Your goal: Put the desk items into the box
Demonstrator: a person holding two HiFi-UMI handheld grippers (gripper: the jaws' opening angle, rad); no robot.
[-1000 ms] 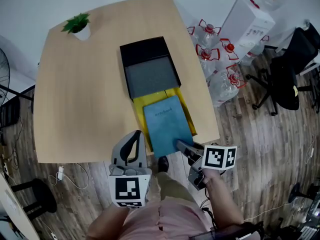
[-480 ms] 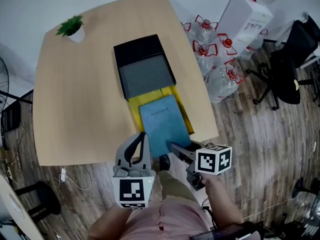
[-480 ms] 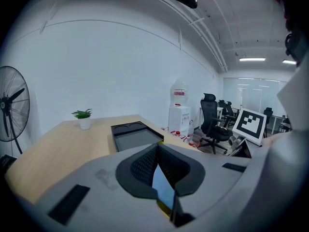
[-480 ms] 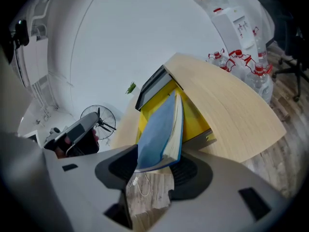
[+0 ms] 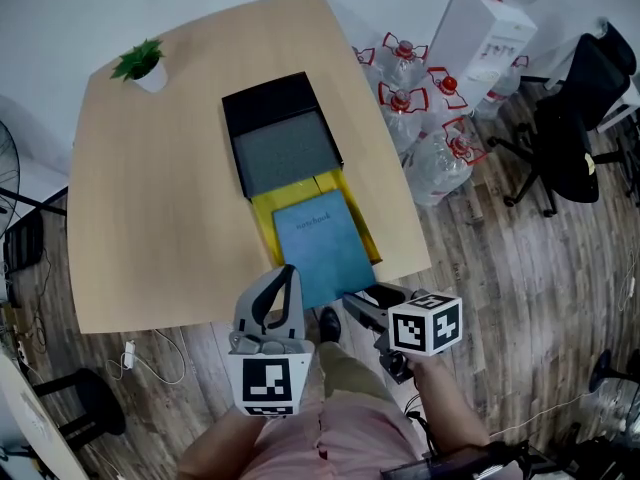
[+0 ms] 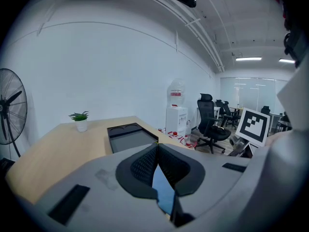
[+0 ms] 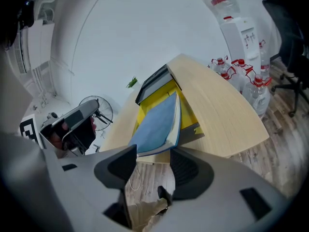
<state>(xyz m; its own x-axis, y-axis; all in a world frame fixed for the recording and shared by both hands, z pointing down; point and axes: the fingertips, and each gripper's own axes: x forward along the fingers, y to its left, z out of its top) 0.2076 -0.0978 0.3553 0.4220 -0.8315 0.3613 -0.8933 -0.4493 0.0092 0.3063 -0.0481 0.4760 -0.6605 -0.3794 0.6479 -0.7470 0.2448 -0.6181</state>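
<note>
A blue notebook (image 5: 322, 248) lies on a yellow folder (image 5: 262, 208) at the near edge of the wooden table (image 5: 150, 198), its near end past the edge. Behind it stands the open black box (image 5: 283, 140) with a grey floor. My left gripper (image 5: 288, 270) is shut at the notebook's near left corner, and blue shows through the slit below its touching tips (image 6: 155, 146). My right gripper (image 5: 352, 303) is open at the near right corner. In the right gripper view the notebook (image 7: 157, 122) sits just ahead of the spread jaws (image 7: 153, 153).
A small potted plant (image 5: 140, 63) stands at the table's far left corner. Water bottles (image 5: 420, 98), a white dispenser (image 5: 490, 33) and a black office chair (image 5: 580, 128) crowd the floor to the right. A fan (image 6: 9, 110) stands left of the table.
Little differs: both grippers stay at the notebook's near edge, the right one drawn slightly back from its corner. The head view has shifted a bit.
</note>
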